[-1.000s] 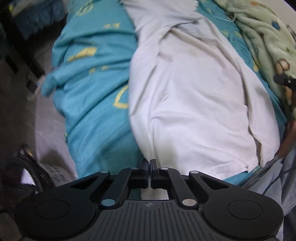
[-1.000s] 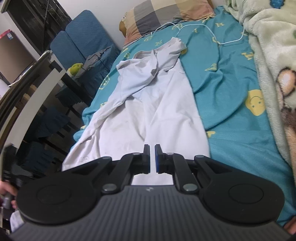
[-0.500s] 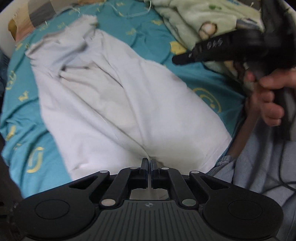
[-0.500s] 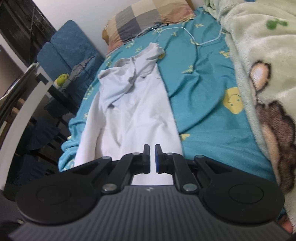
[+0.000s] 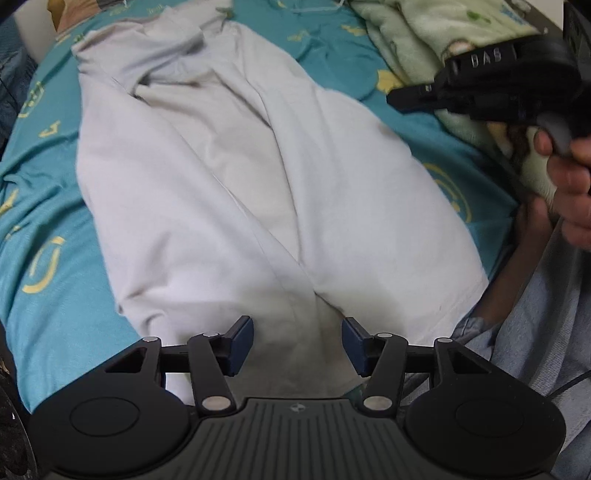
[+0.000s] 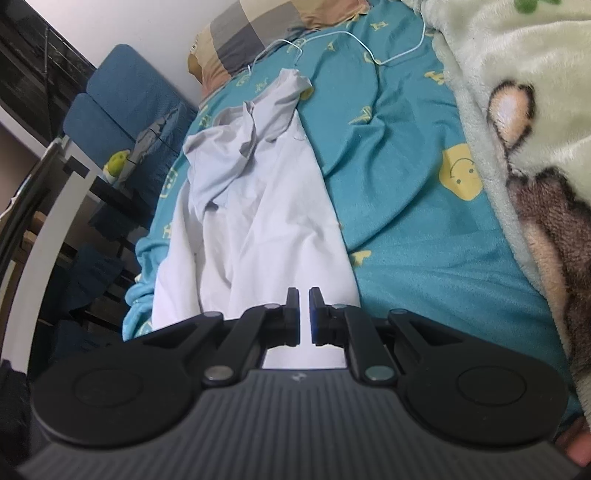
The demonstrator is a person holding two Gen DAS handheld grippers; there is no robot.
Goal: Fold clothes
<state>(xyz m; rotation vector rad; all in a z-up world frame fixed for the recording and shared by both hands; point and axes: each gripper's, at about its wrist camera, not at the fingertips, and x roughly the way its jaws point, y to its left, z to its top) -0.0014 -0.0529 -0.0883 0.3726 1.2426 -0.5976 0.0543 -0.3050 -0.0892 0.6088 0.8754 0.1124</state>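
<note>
- The near hem of the white garment [image 5: 258,206] slips out of sight beneath the left gripper [image 5: 297,345], so how far the cloth runs toward the camera cannot be told; in the right wrist view the same garment [image 6: 258,229] is likewise cut off at 6 o'clock by the right gripper [image 6: 303,314].
- Whether a thin fold of cloth sits in the narrow slit between the right gripper's jaws cannot be made out.
- A hand [image 5: 569,192] at 3 o'clock in the left wrist view grips the black handle of the right gripper [image 5: 491,88], which blocks part of a pale green fleece blanket [image 5: 424,44] behind it.
- The garment lies lengthwise on a teal bedsheet [image 6: 406,206] printed with yellow smiley faces, its bunched upper end toward 12 o'clock, near a checked pillow [image 6: 273,33] and a thin white cable [image 6: 354,40].
- The fleece blanket [image 6: 524,110], with a bear pattern, borders the sheet at 3 o'clock; a blue chair [image 6: 122,107] stands off the bed at 10 o'clock.
- The left gripper's jaws stand wide apart and released, just above the garment's lower end, cloth showing between them.
- The right gripper's jaws are nearly clenched, poised over the garment's near right edge.
</note>
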